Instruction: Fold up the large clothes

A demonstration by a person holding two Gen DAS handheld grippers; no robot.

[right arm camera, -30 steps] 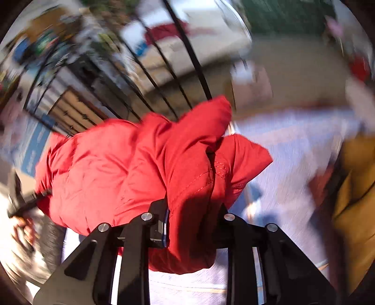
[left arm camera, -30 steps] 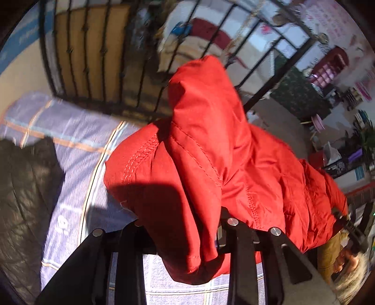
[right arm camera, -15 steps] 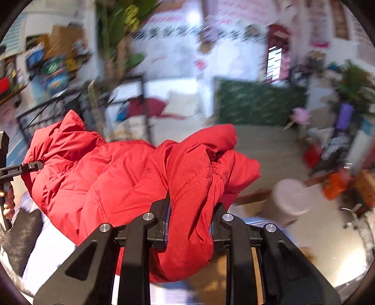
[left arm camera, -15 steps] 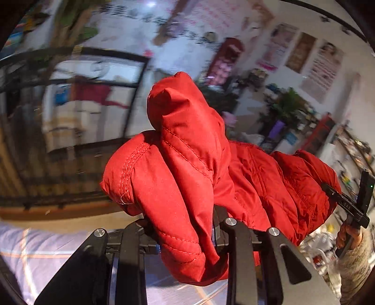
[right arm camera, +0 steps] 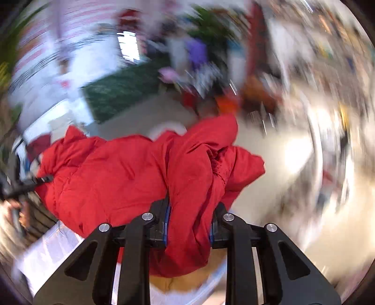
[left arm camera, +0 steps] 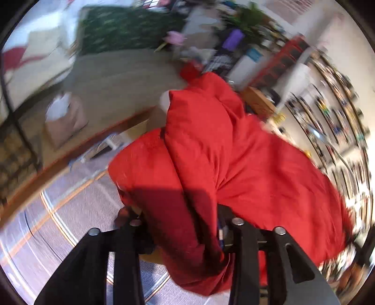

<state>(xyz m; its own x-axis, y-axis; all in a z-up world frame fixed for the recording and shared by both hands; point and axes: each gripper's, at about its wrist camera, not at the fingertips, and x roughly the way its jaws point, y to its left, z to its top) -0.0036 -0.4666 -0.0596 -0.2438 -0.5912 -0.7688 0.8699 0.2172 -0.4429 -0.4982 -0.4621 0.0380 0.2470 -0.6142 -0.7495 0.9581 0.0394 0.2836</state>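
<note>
A large red padded jacket (left arm camera: pixel 234 164) hangs bunched between my two grippers, held up in the air. My left gripper (left arm camera: pixel 180 225) is shut on a thick fold of the jacket. My right gripper (right arm camera: pixel 189 211) is shut on another fold of the same jacket (right arm camera: pixel 121 178). In the right wrist view the left gripper (right arm camera: pixel 28 185) and the hand holding it show at the far left edge of the jacket. Both views are blurred by motion.
The bed's blue-grey checked sheet (left arm camera: pixel 58 223) lies below the left gripper, with its wooden edge (left arm camera: pixel 77 152) beyond. A green mat (left arm camera: pixel 126 25), potted plants (left arm camera: pixel 248 21) and cluttered shelves (left arm camera: pixel 328 105) lie beyond on the floor (left arm camera: pixel 121 77).
Both grippers have swung the jacket round to the right and tilted down, away from the black metal bed frame; the room behind is now blurred. Both grips hold.
</note>
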